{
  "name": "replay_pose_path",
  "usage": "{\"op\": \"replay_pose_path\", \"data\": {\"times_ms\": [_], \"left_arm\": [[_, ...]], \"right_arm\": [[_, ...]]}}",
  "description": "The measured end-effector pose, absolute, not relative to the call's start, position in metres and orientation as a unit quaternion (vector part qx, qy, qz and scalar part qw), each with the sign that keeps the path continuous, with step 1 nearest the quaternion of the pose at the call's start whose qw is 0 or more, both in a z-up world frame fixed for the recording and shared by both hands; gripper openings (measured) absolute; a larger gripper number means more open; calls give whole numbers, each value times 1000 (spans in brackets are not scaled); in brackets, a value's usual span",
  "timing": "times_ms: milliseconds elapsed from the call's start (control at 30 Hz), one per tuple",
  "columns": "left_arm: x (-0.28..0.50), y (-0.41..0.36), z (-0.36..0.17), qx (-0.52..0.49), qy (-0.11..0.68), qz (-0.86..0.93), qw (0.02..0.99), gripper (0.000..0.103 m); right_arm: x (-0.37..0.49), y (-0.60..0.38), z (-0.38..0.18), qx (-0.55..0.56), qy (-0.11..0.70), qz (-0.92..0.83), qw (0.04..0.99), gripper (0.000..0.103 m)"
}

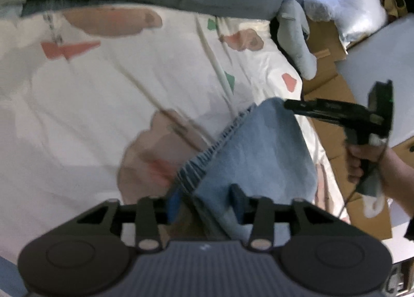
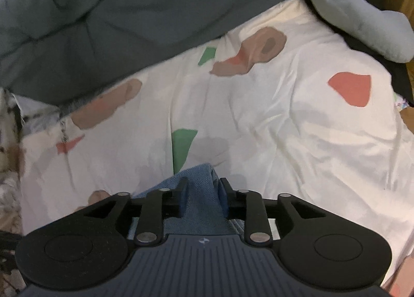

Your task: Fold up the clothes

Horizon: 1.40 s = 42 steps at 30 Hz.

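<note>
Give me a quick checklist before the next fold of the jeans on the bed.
1. Denim garment between the left claw fingers: ok.
2. Denim between the right claw fingers: ok.
3. Pads actually pressing the cloth, either claw: cannot tell.
4. Patterned white bedsheet ahead free of other items: ok.
5. Grey blanket apart from the denim: ok.
6. Garment lying flat: not ok, bunched.

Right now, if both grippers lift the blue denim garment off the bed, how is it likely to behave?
Probably floppy: the denim garment already lies draped and bunched on the white sheet, so unsupported parts would likely sag. It looks thick, with a ribbed edge, so likely fairly heavy for cloth. The woven surface seems unlikely to slip between the left gripper fingers.
</note>
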State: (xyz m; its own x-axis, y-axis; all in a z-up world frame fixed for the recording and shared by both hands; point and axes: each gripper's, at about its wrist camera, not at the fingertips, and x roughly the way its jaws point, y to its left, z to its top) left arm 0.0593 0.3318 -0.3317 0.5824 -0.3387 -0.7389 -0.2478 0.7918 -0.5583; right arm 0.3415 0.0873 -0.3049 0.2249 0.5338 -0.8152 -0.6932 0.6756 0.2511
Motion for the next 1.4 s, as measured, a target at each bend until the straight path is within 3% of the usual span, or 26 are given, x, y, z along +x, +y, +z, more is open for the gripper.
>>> {"op": "replay_pose_path", "data": {"times_ms": [133, 300, 400, 467, 700, 767, 967, 1400], "left_arm": [[73, 333, -315, -295, 444, -33, 845, 46], [100, 323, -300, -266, 441, -60, 855, 57], [119, 315, -295, -251, 446, -78, 855, 74], [132, 308, -293, -228, 452, -89, 858, 79], [166, 286, -296, -163, 469, -130, 858, 80], [169, 283, -296, -155, 459, -146, 862, 86], [185, 274, -316, -139, 490, -153, 847, 85], [196, 267, -358, -143, 549, -181, 803, 78]], "right_arm": [[341, 60, -283, -74, 470, 396, 786, 39], [334, 9, -261, -54, 458, 366, 808, 44], [326, -22, -260, -22, 473, 318, 821, 44], [319, -42, -260, 3, 470, 289, 834, 44], [270, -98, -299, 119, 492, 218, 834, 45], [252, -110, -315, 164, 500, 208, 824, 45], [203, -128, -356, 233, 510, 171, 810, 50], [157, -139, -407, 371, 508, 150, 763, 50]]}}
